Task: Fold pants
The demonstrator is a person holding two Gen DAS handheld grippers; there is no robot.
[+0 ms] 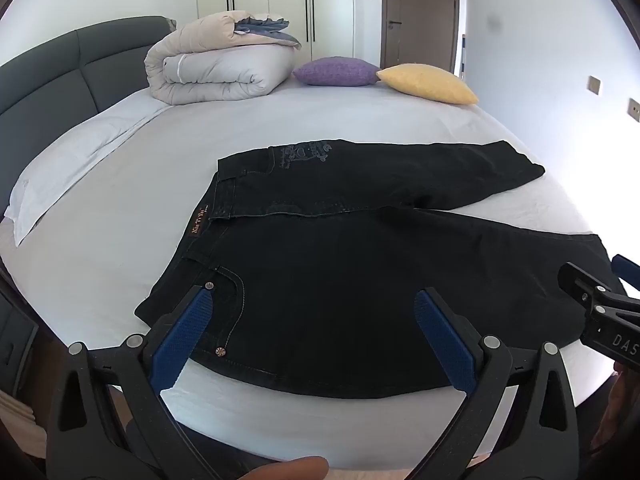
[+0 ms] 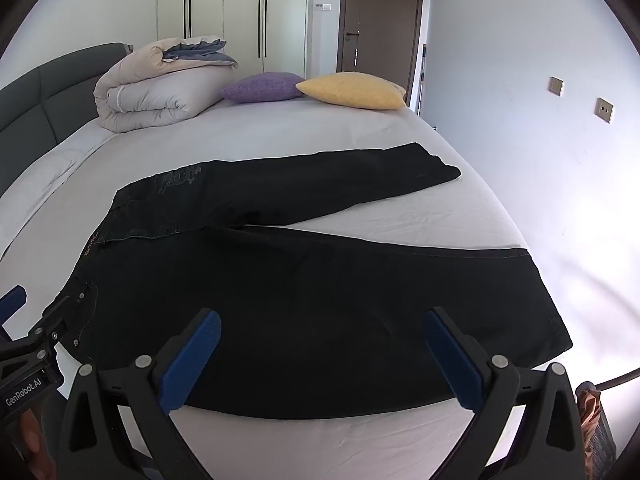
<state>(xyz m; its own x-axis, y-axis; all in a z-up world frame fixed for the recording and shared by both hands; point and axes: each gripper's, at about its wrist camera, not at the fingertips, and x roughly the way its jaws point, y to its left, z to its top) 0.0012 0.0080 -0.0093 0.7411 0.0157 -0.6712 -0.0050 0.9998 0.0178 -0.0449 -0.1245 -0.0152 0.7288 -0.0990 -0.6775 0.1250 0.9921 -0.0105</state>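
Black pants (image 1: 360,280) lie flat on bed (image 1: 160,168), legs spread apart toward its right edge; I hold left claw (image 1: 314,300) & right claw (image 2: 322,320) above near leg, both released, nothing gripped.

A white-sheeted bed (image 1: 280,128) is filling most of both views, its dark grey headboard (image 1: 60,68) running along the left. A rolled beige duvet (image 1: 212,68) is sitting at the far end (a blue-grey layer showing on top). A purple cushion (image 1: 336,71) and a yellow cushion (image 1: 428,82) are lying just beside it, touching. A white pillow (image 1: 80,160) is resting near the headboard. White wardrobe doors (image 2: 240,12) and a brown door (image 2: 380,16) are standing behind.
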